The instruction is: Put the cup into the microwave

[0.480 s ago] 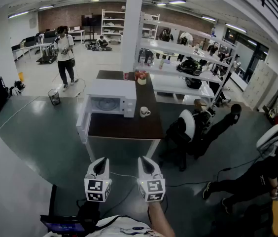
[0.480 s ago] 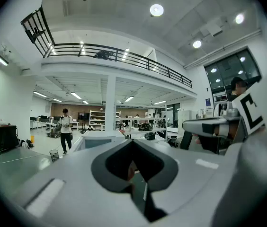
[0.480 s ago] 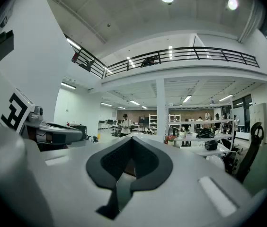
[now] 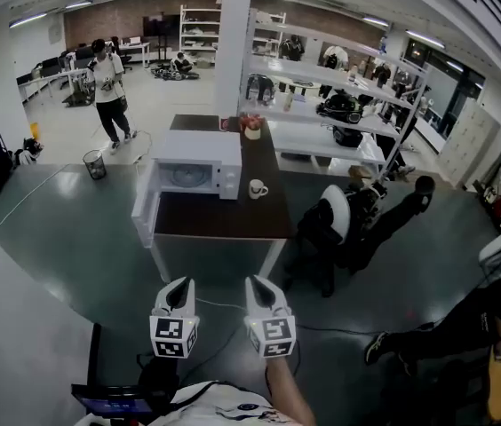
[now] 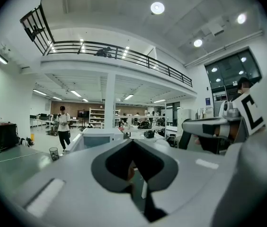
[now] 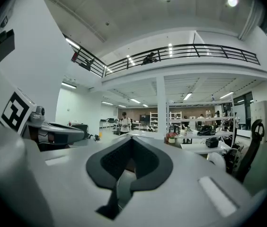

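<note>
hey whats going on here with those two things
A person holds the left hand-held gripper and the right hand-held gripper, both shut and empty, well short of the table. A white cup stands on it beside the microwave, whose door is open. The cup is not yet picked up.

A dark worktop carries a white microwave whose door hangs open to the left. A white cup stands near the microwave's right side, not touching it. In the foreground the left gripper and the right gripper hover side by side, well apart from the worktop.
</note>
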A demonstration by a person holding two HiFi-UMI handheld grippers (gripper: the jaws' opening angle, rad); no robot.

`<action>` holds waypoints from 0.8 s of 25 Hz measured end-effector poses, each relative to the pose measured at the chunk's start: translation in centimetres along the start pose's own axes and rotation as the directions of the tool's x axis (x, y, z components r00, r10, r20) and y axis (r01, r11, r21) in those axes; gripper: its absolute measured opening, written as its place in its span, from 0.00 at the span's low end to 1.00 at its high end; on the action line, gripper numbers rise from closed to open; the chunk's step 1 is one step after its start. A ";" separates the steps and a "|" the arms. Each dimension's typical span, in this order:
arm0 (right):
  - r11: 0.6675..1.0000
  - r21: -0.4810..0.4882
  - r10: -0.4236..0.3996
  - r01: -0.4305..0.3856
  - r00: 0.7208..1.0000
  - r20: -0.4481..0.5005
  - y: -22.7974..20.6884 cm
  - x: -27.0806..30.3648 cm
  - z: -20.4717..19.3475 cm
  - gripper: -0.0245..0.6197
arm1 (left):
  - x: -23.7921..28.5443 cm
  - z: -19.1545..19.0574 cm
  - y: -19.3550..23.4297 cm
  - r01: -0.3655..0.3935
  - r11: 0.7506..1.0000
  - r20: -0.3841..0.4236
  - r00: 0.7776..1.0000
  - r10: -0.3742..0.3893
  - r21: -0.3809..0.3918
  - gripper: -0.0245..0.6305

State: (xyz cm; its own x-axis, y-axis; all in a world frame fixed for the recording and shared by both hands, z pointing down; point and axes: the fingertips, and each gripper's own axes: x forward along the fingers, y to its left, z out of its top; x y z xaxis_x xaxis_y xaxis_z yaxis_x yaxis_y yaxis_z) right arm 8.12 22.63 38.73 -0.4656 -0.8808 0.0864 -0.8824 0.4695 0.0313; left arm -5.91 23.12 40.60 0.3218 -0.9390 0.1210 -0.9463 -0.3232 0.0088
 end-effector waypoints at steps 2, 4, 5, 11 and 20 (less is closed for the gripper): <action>1.000 0.003 0.028 -0.028 1.000 0.008 0.3 -0.1 -0.1 0.04 | 0.0 -0.2 -0.4 -0.001 1.000 -0.007 1.000 0.001 0.004 0.04; 0.999 0.005 0.043 -0.043 0.999 0.015 0.5 -0.2 -0.1 0.04 | -0.2 -0.2 -0.7 -0.006 1.000 -0.010 1.000 0.006 0.007 0.04; 0.999 0.004 0.047 -0.047 0.999 0.017 0.6 -0.2 -0.1 0.04 | -0.2 -0.2 -0.8 -0.010 1.000 -0.012 1.000 0.010 0.007 0.04; 0.998 0.016 0.064 -0.064 0.998 0.014 0.6 -1.1 -0.2 0.04 | -0.7 -0.8 -1.9 -0.032 0.999 -0.026 0.999 0.032 -0.004 0.04; 0.991 0.025 0.130 -0.129 0.991 -0.032 0.9 -2.8 -1.8 0.04 | -2.0 -2.7 -4.4 -0.056 0.998 -0.073 0.996 0.055 -0.019 0.04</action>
State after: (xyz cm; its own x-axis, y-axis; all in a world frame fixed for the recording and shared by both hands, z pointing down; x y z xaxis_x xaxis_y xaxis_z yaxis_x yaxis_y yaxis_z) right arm 8.81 25.64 40.30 -0.5736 -0.8100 0.1219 -0.8164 0.5774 -0.0055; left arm -2.48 26.69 43.05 0.2662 -0.9444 0.1931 -0.9634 -0.2674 0.0205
